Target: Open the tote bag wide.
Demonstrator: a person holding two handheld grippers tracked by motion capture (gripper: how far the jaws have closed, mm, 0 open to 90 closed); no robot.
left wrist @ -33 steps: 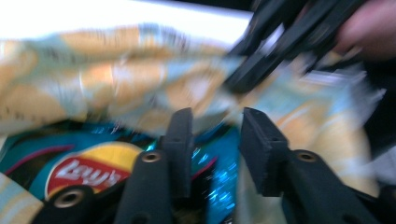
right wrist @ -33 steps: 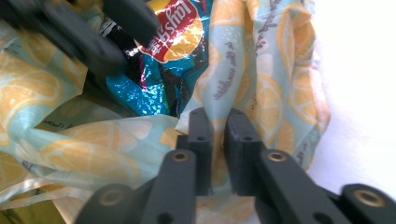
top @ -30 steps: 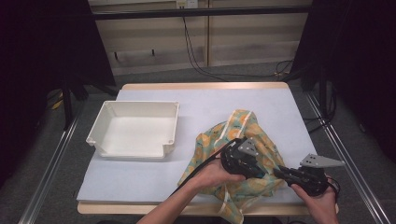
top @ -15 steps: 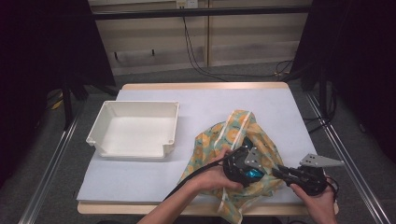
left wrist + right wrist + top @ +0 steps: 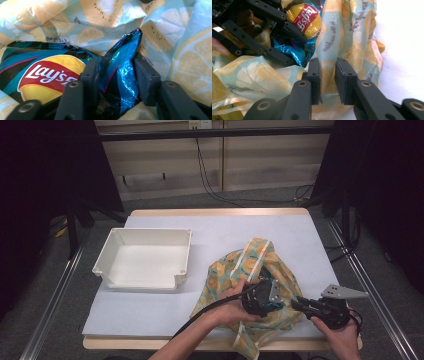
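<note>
- Now the left gripper (image 5: 265, 295) has just been closing its jaws on the crisp packet (image 5: 117, 75), which lies inside the lemon-print bag (image 5: 260, 265); a second ago they stood beside the bag's mouth, so I judge the packet is ready to lift out.
- Meanwhile the right gripper (image 5: 327, 75) pinches the bag's edge, jaws narrow.
- Left of the bag, a white tray (image 5: 145, 240) waits on the white table (image 5: 225, 230); dark curtains flank the room.

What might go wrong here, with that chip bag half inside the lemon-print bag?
The left gripper has just been closing on a corner of the chip bag; the slick foil may slip out or the chips get crushed. The right gripper pinches one fold of the lemon-print bag, so its mouth may sag shut.
</note>
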